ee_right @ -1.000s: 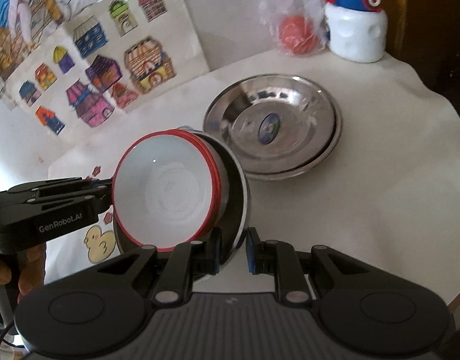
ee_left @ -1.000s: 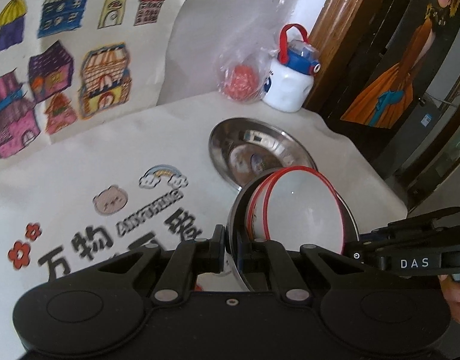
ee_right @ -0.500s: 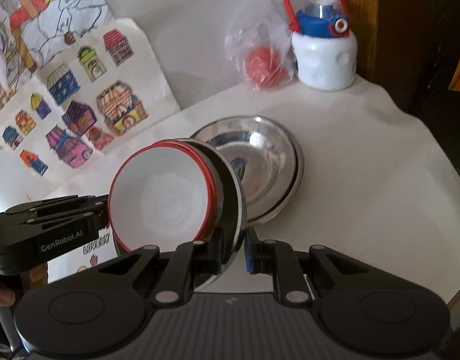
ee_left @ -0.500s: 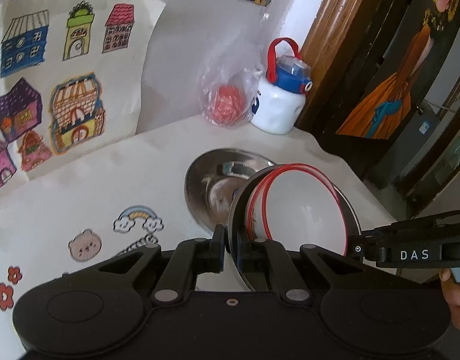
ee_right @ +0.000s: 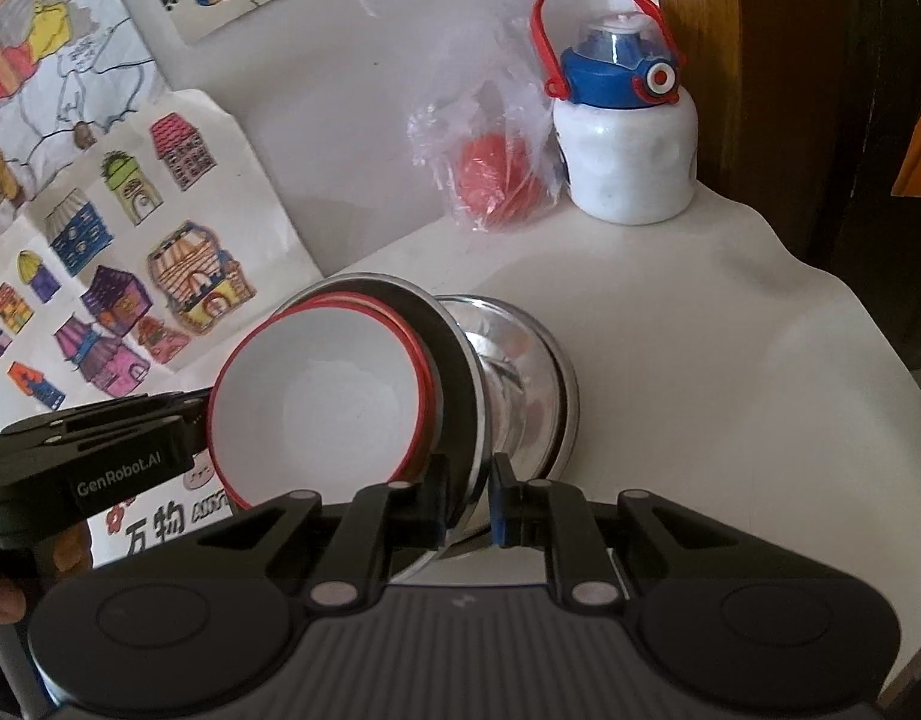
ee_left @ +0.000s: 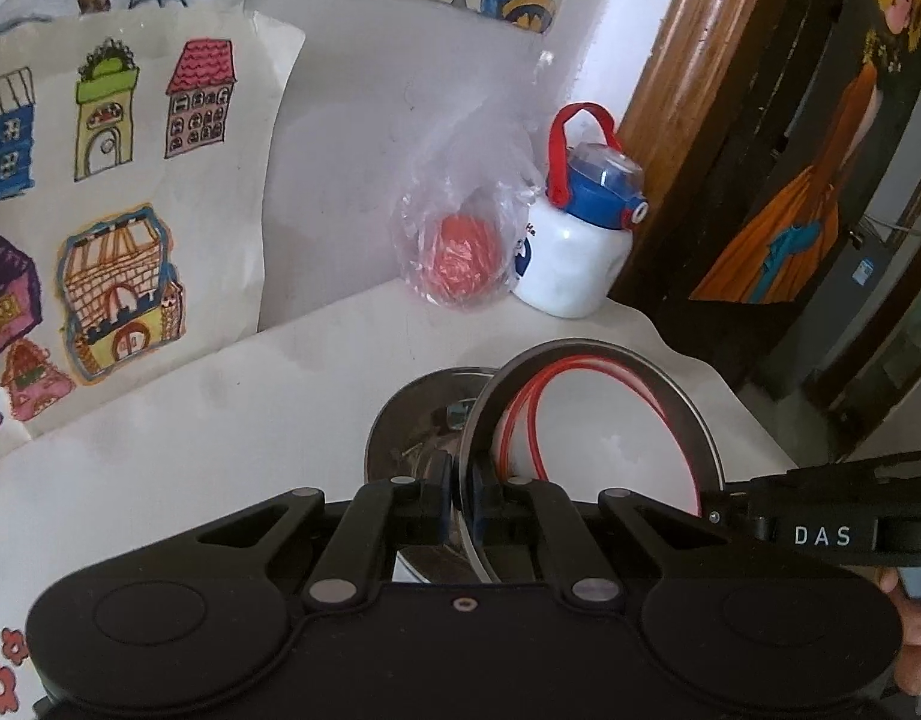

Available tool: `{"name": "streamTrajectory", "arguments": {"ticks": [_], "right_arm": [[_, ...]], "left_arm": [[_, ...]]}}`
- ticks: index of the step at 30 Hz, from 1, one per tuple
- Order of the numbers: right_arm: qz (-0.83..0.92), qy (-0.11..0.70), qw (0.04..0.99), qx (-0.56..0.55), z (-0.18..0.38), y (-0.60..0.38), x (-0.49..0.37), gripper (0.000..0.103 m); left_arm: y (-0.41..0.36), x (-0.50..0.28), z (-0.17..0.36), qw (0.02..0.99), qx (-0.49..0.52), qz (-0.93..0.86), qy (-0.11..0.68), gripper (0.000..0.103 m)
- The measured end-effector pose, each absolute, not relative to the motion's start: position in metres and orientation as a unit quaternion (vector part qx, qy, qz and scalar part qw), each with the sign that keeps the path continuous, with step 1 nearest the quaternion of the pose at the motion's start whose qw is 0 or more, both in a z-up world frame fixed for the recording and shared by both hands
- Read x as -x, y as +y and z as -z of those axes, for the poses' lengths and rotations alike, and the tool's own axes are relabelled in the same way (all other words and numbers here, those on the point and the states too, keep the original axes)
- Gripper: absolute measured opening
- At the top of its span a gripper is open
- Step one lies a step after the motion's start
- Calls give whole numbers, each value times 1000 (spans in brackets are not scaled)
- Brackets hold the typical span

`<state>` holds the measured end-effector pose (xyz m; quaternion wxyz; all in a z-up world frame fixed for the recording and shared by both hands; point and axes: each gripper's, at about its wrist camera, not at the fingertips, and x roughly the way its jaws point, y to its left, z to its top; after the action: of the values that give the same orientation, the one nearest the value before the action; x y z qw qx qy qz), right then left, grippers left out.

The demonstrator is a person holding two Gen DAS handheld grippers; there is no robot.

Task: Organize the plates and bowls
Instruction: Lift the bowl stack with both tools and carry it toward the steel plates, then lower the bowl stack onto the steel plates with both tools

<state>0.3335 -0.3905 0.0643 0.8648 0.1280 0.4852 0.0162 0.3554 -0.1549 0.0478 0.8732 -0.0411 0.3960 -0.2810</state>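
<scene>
A steel plate (ee_left: pixel 697 420) carries white bowls with red rims (ee_left: pixel 610 438), nested together. It hangs tilted above the table, held from both sides. My left gripper (ee_left: pixel 460 483) is shut on its left rim. My right gripper (ee_right: pixel 469 480) is shut on the opposite rim of the plate (ee_right: pixel 460 372), with the bowls (ee_right: pixel 322 402) to its left. Just behind and below, a stack of steel plates (ee_right: pixel 532 378) lies on the table, partly hidden by the held plate; in the left wrist view that stack (ee_left: pixel 412 426) shows only a sliver.
A white bottle (ee_right: pixel 628 144) with a blue lid and red handle and a plastic bag with something red in it (ee_right: pixel 496 180) stand at the back wall. The table edge (ee_right: pixel 856 354) runs along the right. Children's drawings (ee_left: pixel 118 270) lean at the left, and a wooden door frame (ee_left: pixel 670 120) rises at the right.
Both grippers have carried the plate with its bowls forward toward the back of the table. It now covers most of the steel plates lying there. Both grips are unchanged.
</scene>
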Motion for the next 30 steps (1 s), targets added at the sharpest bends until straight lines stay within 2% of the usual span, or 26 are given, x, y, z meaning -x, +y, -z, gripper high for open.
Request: {"name": "streamTrajectory", "arguments": {"ticks": [30], "right_arm": [[-12, 495, 858, -135, -28, -399, -373, 16]], "left_arm": [[-167, -398, -7, 861, 59, 255, 436, 4]]}}
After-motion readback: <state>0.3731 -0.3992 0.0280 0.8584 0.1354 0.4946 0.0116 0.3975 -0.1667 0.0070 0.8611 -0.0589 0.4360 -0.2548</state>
